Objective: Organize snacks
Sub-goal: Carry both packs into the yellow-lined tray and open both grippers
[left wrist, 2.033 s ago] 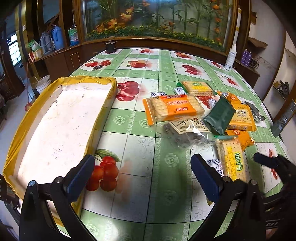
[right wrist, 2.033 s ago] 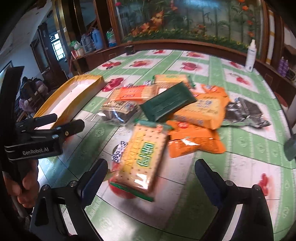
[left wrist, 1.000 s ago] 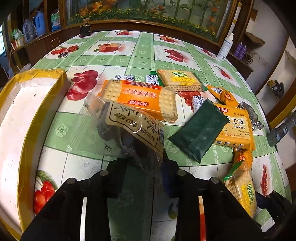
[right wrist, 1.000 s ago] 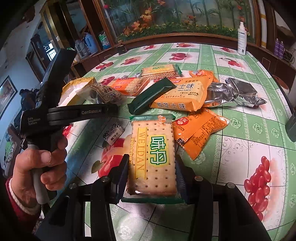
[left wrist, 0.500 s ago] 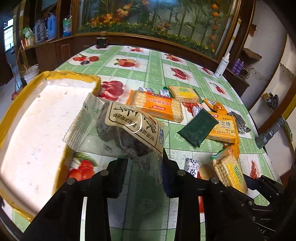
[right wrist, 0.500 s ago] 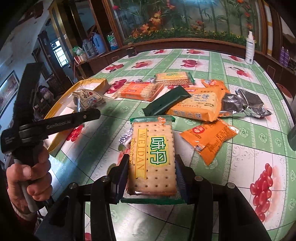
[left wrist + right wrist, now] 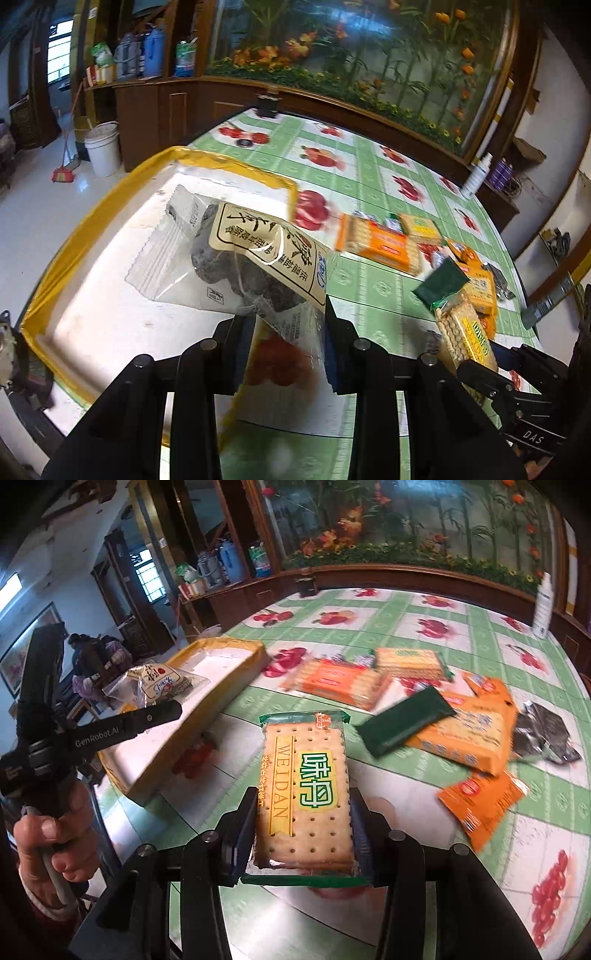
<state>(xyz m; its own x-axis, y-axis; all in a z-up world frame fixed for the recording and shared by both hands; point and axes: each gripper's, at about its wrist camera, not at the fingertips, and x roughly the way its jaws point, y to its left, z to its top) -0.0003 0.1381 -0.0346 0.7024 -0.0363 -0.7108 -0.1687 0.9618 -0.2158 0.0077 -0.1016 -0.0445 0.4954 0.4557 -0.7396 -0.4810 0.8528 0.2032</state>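
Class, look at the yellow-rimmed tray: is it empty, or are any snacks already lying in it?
Empty: the tray shows only its bare white floor. The clear dark-snack bag hangs above it, gripped by the left gripper.

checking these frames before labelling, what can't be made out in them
- Left wrist view: the tray's near corner, hidden by the left gripper and its clear bag of dark snacks.
- Right wrist view: print on the orange cracker pack and dark green packet, motion-blurred.
- Right wrist view: table under the WEIDAN cracker pack, covered by the right gripper.

Left gripper (image 7: 288, 343) jaws clamped, raised; right gripper (image 7: 304, 830) jaws clamped, level.
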